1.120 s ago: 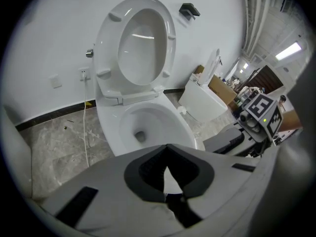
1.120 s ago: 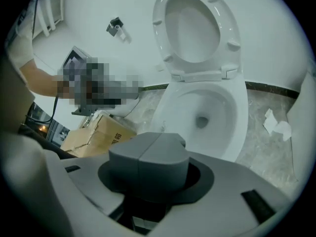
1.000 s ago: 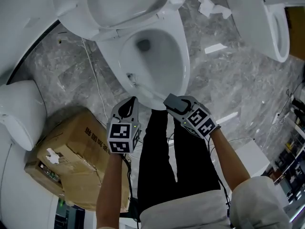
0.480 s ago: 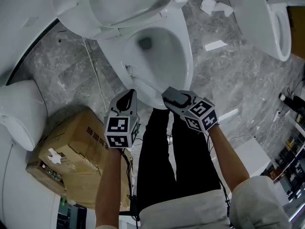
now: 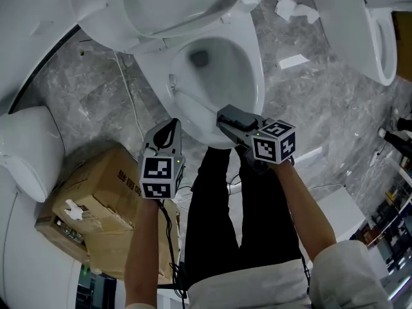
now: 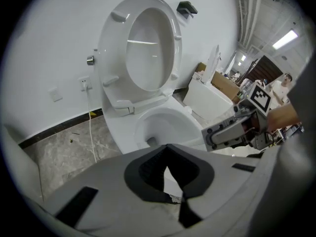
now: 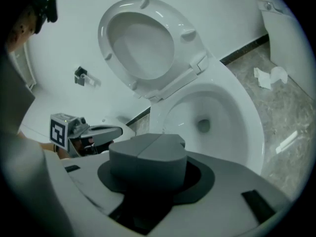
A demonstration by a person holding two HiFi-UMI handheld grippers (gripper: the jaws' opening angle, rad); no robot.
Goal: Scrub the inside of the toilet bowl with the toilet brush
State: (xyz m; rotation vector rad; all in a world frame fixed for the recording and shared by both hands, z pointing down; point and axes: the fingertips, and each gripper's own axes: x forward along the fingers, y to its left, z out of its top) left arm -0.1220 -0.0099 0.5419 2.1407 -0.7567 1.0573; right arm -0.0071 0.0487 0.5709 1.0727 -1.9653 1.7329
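a person's right gripper (image 5: 225, 118) pinches the near end of a thin white toilet brush (image 5: 196, 102) at the front rim of a toilet bowl (image 5: 254, 63). in the right gripper view the jaws of that gripper (image 7: 150, 144) are pressed together along a seam, and the handle itself cannot be made out there. the left gripper (image 5: 168, 131) hangs just outside the bowl's near left rim, its tips (image 6: 167, 149) closed on nothing. a raised seat (image 5: 180, 5) leans back behind the bowl. a cardboard box (image 5: 96, 198) sits on the marble floor beside the person's left arm, a white cable (image 5: 129, 108) trails past the bowl, crumpled paper (image 5: 290, 8) lies near a second toilet (image 5: 360, 31) to the right. the brush runs diagonally away from the person and leftward, its far end at the bowl's left inner wall.
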